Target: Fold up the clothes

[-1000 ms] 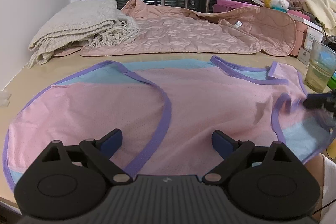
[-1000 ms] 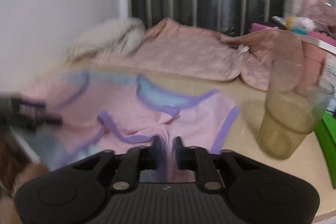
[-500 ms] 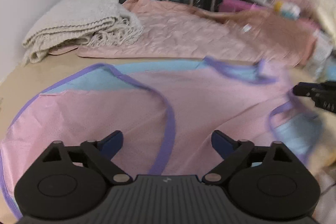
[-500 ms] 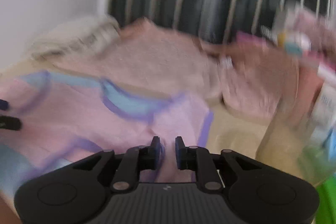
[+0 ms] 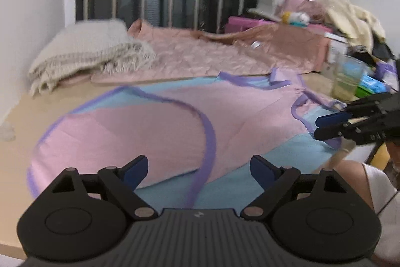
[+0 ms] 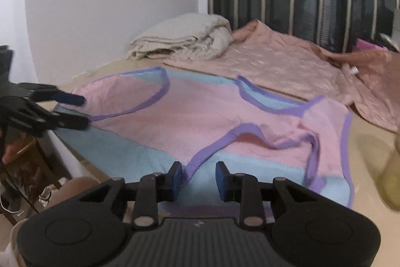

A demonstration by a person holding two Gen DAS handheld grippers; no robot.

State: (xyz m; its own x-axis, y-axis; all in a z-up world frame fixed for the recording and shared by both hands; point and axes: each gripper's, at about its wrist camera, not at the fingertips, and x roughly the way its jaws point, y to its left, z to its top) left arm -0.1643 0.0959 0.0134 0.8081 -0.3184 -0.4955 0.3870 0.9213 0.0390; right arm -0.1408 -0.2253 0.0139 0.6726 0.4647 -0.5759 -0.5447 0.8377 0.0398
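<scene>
- Garment (image 5: 155, 131): pink sleeveless top with purple binding and a light-blue inner layer, spread flat on the beige table (image 5: 22, 106); its near edge lies at the table's front edge, armholes and neckline showing blue.
- Left tongs (image 5: 197, 168): jaws spread wide, holding nothing, hovering just over the near hem by the curved purple binding.
- Right tongs (image 6: 198, 175): jaws parted, empty, poised over the purple-edged armhole at the near edge; the cloth sits between the pads but is not pinched.
- Adjacent goods: quilted pink blanket (image 5: 200, 59) and folded cream knit throw (image 5: 82, 54) behind the garment, the blanket's front edge just beside the far hem; a plastic cup of yellowish liquid (image 5: 346, 81) near the shoulder strap, with boxes and clutter beyond.
- Fold status, judged: none yet visible; both tongs look placed for a first grasp.
- Risk: thin two-layer mesh; a shallow pinch may take only the pink top layer, leaving the blue layer behind and the fold skewed.
- Risk: uneven grasp points across the two tongs would drag the garment askew or off the front edge.
- Risk: a wide sweep to the right could strike the cup and spill onto the cloth.
</scene>
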